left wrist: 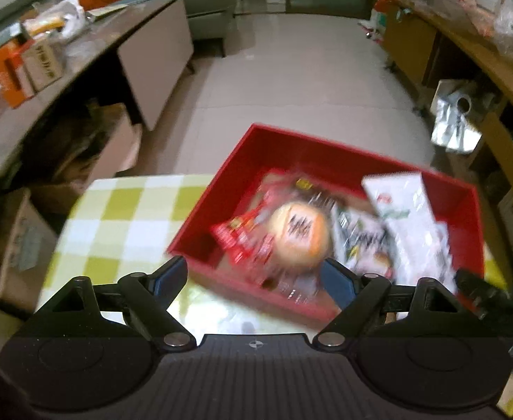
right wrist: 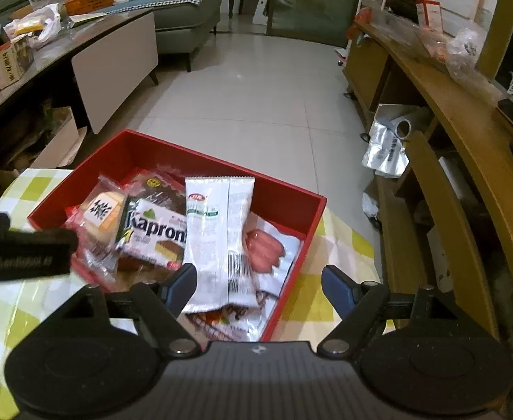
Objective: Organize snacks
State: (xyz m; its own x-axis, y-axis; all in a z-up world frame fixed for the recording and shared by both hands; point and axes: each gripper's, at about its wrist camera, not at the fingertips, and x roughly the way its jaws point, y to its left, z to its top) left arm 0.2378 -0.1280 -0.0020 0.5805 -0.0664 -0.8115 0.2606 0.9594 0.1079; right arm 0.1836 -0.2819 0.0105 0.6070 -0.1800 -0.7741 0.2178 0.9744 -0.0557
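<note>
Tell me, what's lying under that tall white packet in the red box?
The white packet leans over pink sausages in their pack and another printed wrapper. Whatever lies deeper in the red box is covered.

Looks like someone's living room at home: grey sofa [right wrist: 186,24] at the back, low coffee table [right wrist: 91,45] piled with boxes and bags, wooden TV-style console [right wrist: 442,105], pale tiled floor [right wrist: 256,98], checked tablecloth [left wrist: 123,217].

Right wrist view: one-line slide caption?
Open right gripper over a red box of snack packets on a checked tablecloth, white packet on top.
</note>
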